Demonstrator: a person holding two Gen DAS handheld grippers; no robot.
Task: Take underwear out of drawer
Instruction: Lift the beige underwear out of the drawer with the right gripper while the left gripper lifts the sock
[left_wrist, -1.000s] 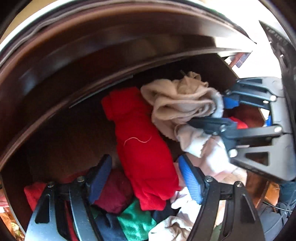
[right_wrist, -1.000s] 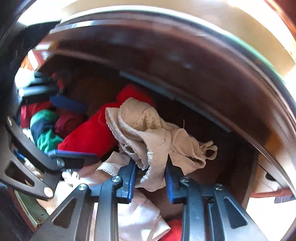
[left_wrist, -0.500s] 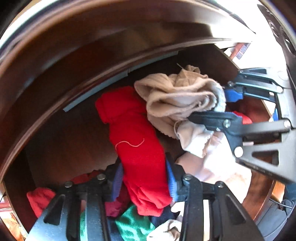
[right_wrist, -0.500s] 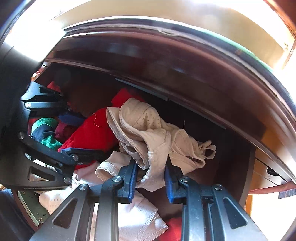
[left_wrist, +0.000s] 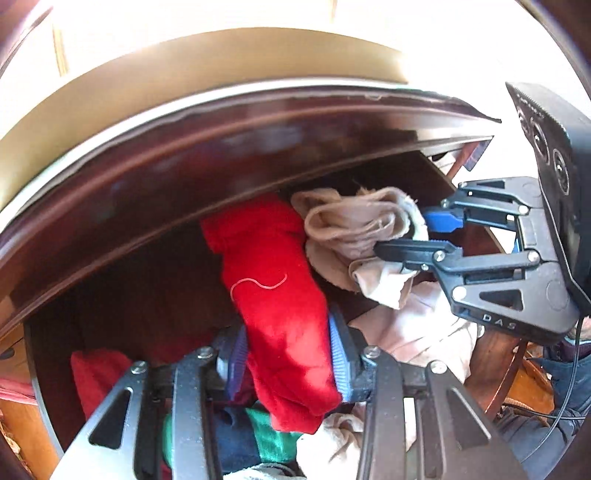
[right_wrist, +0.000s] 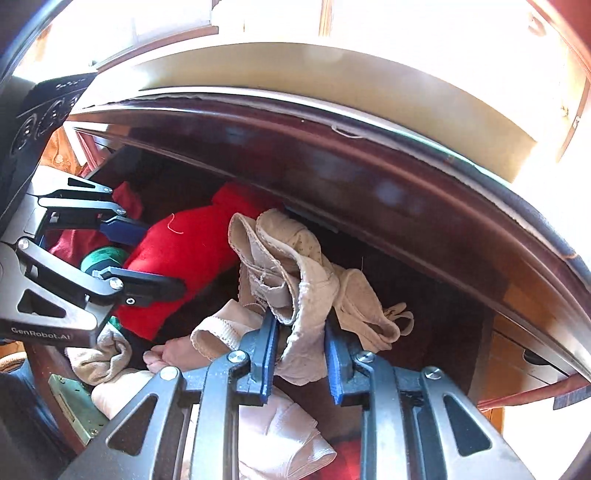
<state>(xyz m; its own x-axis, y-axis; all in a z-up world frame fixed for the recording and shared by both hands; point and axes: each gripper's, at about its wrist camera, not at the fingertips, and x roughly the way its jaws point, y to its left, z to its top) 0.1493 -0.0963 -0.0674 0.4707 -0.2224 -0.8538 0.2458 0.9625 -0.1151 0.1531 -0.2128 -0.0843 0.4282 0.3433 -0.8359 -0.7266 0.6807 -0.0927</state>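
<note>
Now both grippers clamped: L gripper (left_wrist: 286, 363) pinches red underwear (left_wrist: 280, 295), R gripper (right_wrist: 300, 354) pinches beige underwear (right_wrist: 295, 280), both raised over the open drawer (right_wrist: 369, 173), prob to clear pile (left_wrist: 417, 332).

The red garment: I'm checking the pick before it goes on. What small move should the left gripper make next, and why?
Probably lift straight up a little further. The left gripper is shut on the red garment, having just closed on it, but the garment's lower end hangs among the other clothes and its top lies under the drawer's front edge. The right gripper holds the beige underwear close beside it.
</note>
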